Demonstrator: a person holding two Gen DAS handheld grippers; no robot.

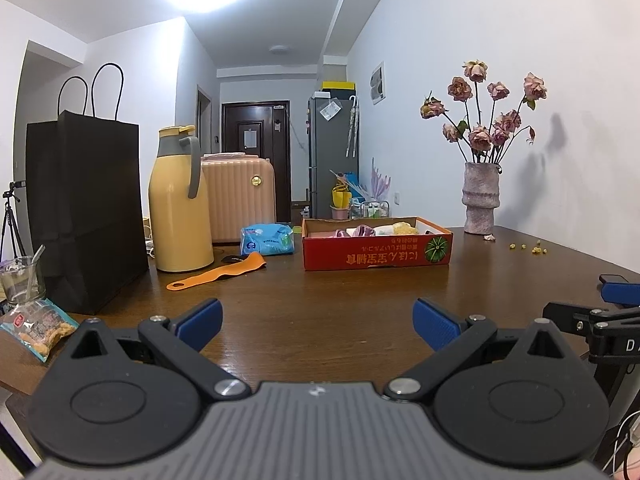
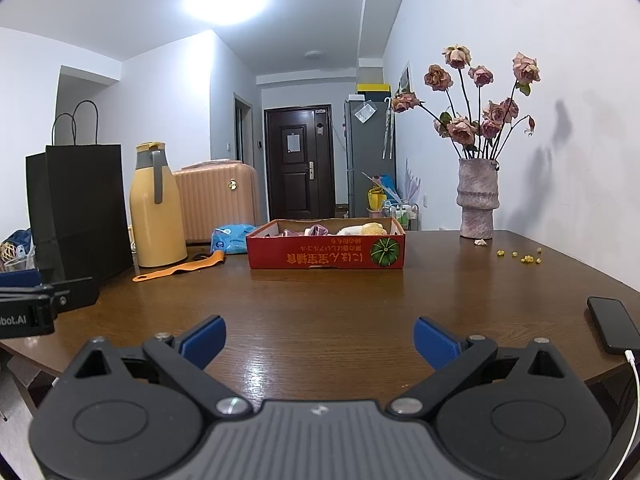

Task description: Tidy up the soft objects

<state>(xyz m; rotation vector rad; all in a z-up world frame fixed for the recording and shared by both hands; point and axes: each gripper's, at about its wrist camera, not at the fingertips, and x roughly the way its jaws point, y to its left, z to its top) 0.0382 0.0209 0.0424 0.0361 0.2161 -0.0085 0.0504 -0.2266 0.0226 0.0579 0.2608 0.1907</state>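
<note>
Soft pink and yellow items [image 2: 340, 230] lie in the red cardboard box [image 2: 326, 254], straight ahead of both empty, wide-apart grippers; right gripper [image 2: 320, 340] faces it more squarely than left gripper [image 1: 318, 322]

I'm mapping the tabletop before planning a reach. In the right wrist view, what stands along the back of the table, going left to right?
Black paper bag → yellow thermos jug → blue tissue pack → red cardboard box → vase of dried roses.
</note>
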